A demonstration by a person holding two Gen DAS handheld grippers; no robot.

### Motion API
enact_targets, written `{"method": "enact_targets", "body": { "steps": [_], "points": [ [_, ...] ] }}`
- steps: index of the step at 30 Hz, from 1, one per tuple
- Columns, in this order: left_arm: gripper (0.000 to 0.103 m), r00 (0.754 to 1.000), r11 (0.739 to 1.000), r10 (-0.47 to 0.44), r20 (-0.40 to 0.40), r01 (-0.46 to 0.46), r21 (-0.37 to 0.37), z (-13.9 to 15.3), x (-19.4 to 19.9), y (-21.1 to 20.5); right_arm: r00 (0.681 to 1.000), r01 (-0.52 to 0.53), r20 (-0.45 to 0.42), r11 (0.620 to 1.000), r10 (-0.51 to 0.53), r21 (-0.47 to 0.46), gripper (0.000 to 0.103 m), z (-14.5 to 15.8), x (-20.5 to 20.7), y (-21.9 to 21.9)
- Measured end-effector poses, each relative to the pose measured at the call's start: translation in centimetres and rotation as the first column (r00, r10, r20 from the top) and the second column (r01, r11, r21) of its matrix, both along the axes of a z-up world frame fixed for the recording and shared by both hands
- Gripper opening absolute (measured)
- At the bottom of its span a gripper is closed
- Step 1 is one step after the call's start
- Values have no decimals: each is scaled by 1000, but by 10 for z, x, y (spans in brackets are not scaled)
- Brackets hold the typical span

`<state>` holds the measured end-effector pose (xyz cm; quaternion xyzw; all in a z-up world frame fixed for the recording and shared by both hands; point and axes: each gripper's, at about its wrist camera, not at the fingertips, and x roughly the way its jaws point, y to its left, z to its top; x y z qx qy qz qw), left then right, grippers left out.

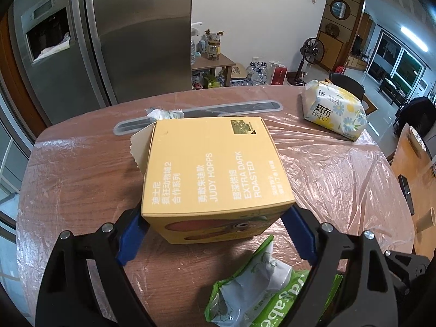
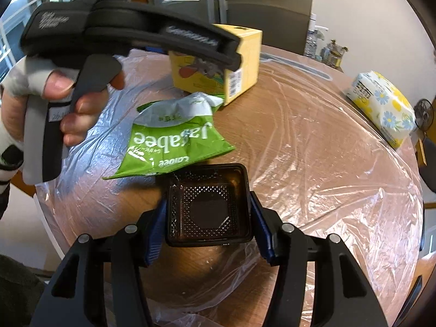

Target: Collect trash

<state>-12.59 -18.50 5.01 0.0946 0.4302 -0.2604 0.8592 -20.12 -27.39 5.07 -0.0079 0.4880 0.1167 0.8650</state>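
Note:
A yellow cardboard box stands on the plastic-covered round table. My left gripper is shut on the box's near end, blue pads on both sides. The box also shows in the right wrist view, with the left gripper's black body over it. A torn green snack bag lies flat just in front of the box; it shows in the left wrist view too. My right gripper is shut on a small black plastic tray, held above the table's near edge.
A pack of floral tissues lies at the far right of the table. A long grey strip with a crumpled white scrap lies beyond the box. A steel fridge stands behind the table. Chairs stand to the right.

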Motion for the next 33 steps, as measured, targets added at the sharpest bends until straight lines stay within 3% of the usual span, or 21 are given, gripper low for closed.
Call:
{"method": "enact_targets", "body": {
  "steps": [16,33],
  "points": [
    [89,1000,1000,-16,5,16,-12,6,-9,6,994,110,9,994,-110,-11,54,1,-3,-25],
    [89,996,996,-17,84,24,-84,51,-41,43,976,200,75,978,-204,60,54,36,-18,-55]
  ]
}}
